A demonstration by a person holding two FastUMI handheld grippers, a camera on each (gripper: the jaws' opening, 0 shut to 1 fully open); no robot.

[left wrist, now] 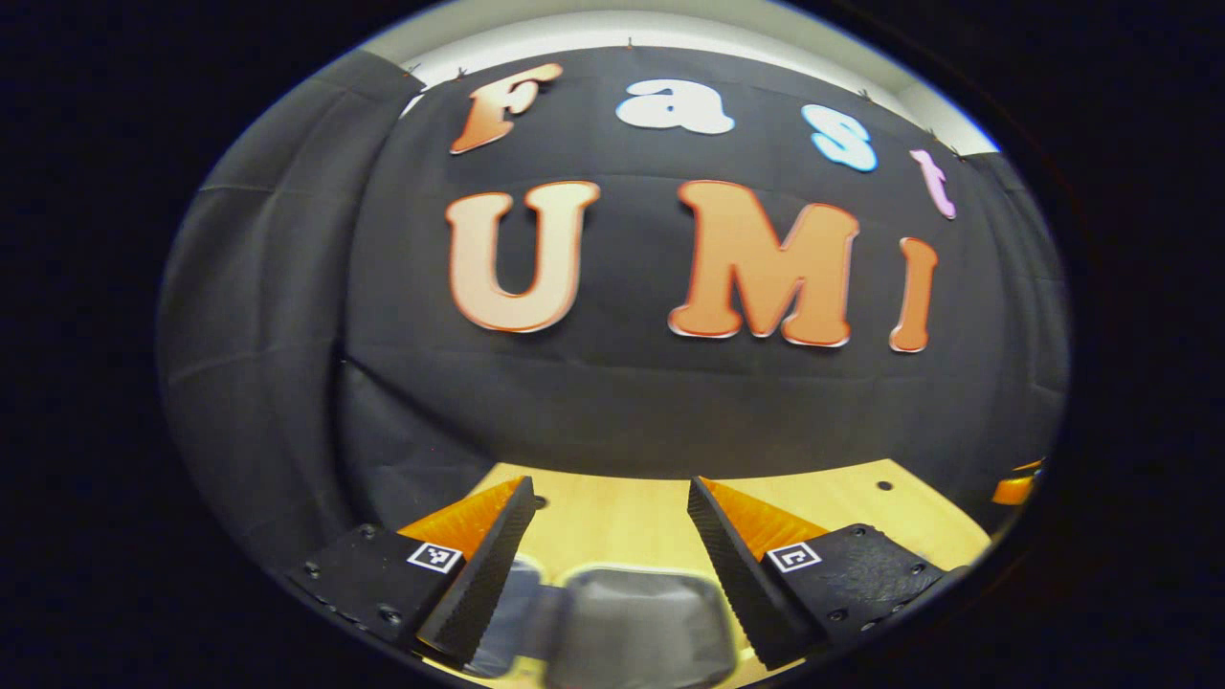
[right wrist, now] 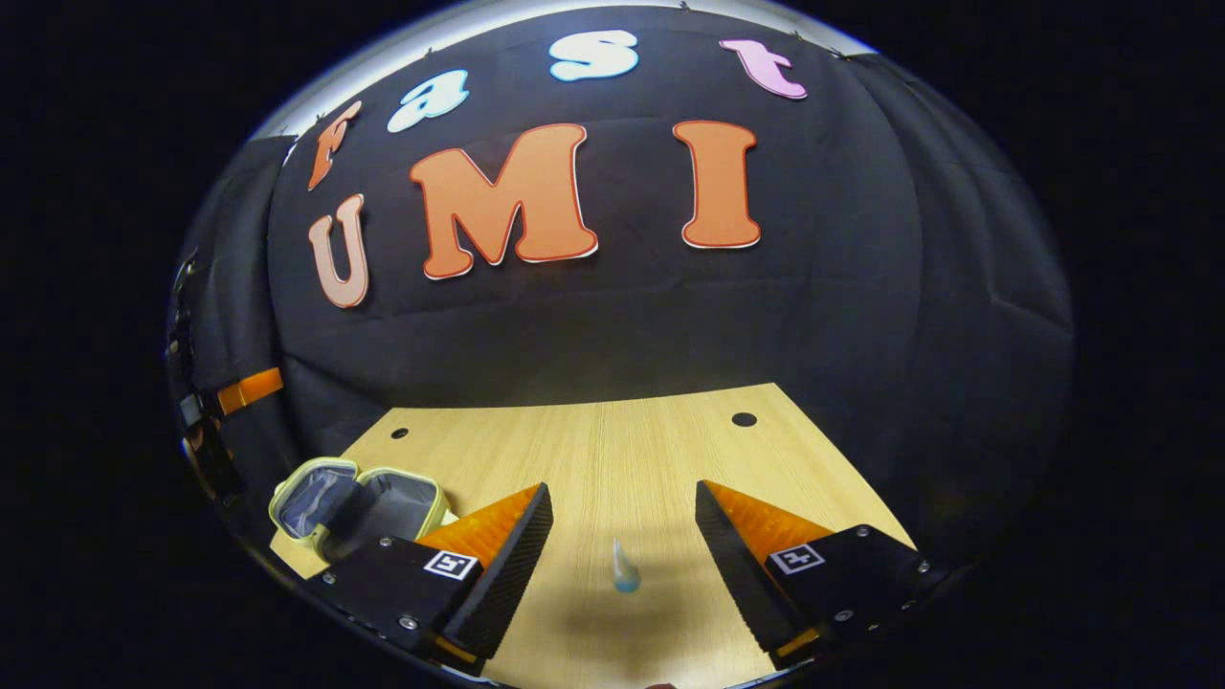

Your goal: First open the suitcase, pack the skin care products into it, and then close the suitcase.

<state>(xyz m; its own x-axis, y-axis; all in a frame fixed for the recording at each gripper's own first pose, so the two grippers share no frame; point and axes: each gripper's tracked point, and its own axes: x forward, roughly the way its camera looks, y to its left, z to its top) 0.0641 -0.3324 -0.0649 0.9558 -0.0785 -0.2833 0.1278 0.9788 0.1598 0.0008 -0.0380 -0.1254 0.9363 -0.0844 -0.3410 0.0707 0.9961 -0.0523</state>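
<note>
Wooden table carries an opened suitcase, seen left of the wide-spread right gripper; a small tube lies between its fingers. The left gripper, spread wide, is held above the suitcase. No readable label is seen.

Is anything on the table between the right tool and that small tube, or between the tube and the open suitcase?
Nothing visible: the right tool is open with the tube between its fingers, and bare table runs to the suitcase.
</note>
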